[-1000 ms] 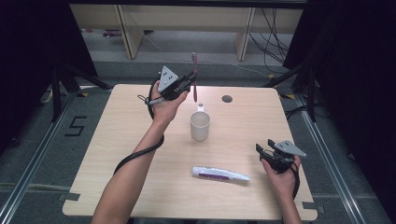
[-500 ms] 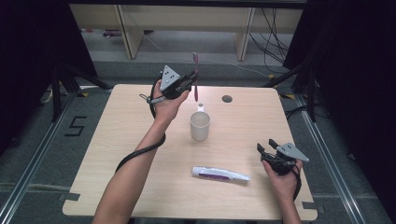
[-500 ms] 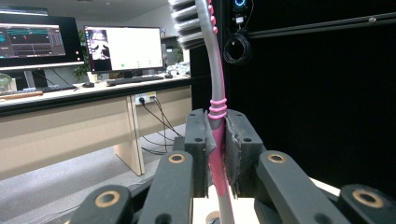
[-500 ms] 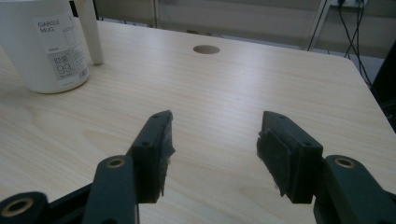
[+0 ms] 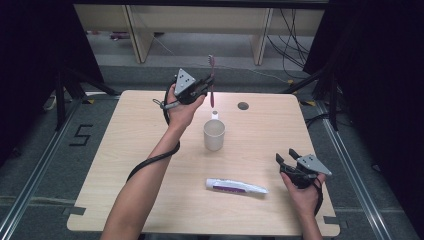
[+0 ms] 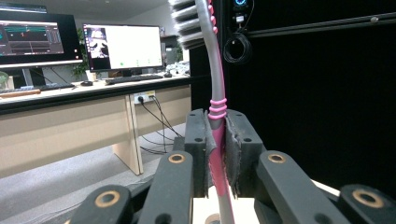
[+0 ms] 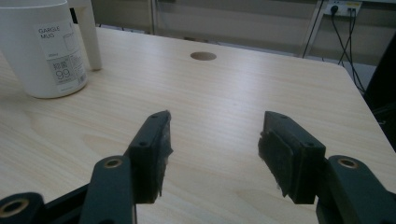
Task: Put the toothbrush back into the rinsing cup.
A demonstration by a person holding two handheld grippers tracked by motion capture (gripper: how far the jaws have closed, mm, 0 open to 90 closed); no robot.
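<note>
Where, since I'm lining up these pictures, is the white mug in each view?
High view: white mug mid-table, just this side of the toothbrush in the left tongs.
Left gripper view: can't make it out.
Right gripper view: top left, beyond the open right tongs.
Shared landmark: the round hole behind the mug.

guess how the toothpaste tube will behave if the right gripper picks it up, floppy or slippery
The toothpaste tube lies flat on the table, so it probably will not roll far. Its rounded, glossy skin may slip or dent between pads. It looks fairly full, so likely only slightly floppy. The right gripper stands open and empty beside it.
</note>
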